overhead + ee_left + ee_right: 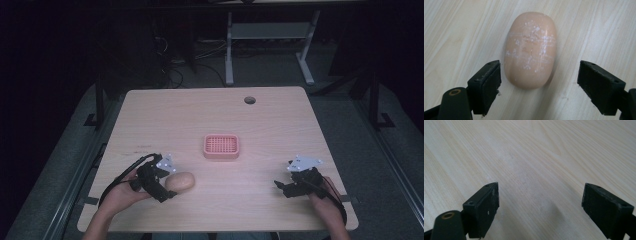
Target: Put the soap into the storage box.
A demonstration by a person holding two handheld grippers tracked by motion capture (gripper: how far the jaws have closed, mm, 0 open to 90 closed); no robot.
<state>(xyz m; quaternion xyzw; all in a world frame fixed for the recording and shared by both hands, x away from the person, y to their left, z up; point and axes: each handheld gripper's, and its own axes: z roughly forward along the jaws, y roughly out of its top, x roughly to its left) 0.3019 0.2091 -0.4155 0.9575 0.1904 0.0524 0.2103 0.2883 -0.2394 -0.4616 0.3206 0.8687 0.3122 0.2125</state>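
2 grippers, high view: left gripper (pixel 167 192) is sitting just beside the soap bar (pixel 180 182), pink soap dish (pixel 221 147) lying mid-table (pixel 270 120), right gripper (pixel 281 187) resting well apart.
Left gripper view: jaws are standing released, soap bar (pixel 530 50) lying just ahead, untouched.
Right gripper view: jaws are gaping wide over bare table (pixel 536 157).

Lab: bare desk (pixel 280 125), floor cables (pixel 172 75), dark surroundings.
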